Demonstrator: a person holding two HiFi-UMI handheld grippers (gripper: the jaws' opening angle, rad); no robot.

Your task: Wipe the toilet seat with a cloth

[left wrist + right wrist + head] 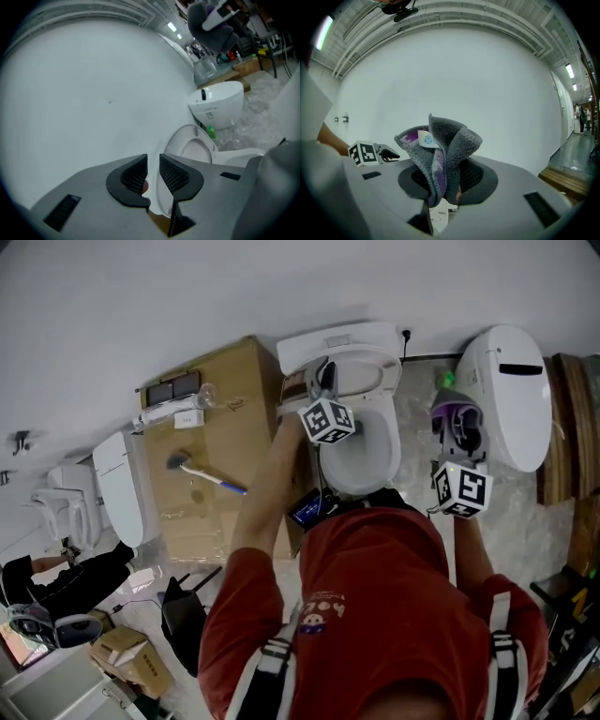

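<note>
Tongs on the left side point(153, 172) stand a little apart with nothing pinched between their ribbed pads; only a white edge of the toilet shows through the gap beyond them. In the head view they hover right by the raised lid point(370, 367), which leans back against the tank point(337, 341). That placement suggests this hand is minding the lid so that the ring below is clear for wiping.

On the other side, the right tongs point(440, 178) are clamped on the cloth point(440, 140), a grey and purple rag bunched into an upright fold with a small label showing. Gripping it by its lower part leaves a thick, soft wad sticking out past the tips, which I judge is meant to be the wiping face.

From above, the cloth hangs to the right of the bowl point(361, 460), between the 2 toilets and apart from both. The toilet seat point(389, 432) appears to lie down round the bowl, and nothing touches it, so wiping has not begun. A cardboard box point(216, 427) with a brush point(208, 474) on top stands just left of the toilet, out of the way.

Next the cloth needs to come across and down onto the ring.
</note>
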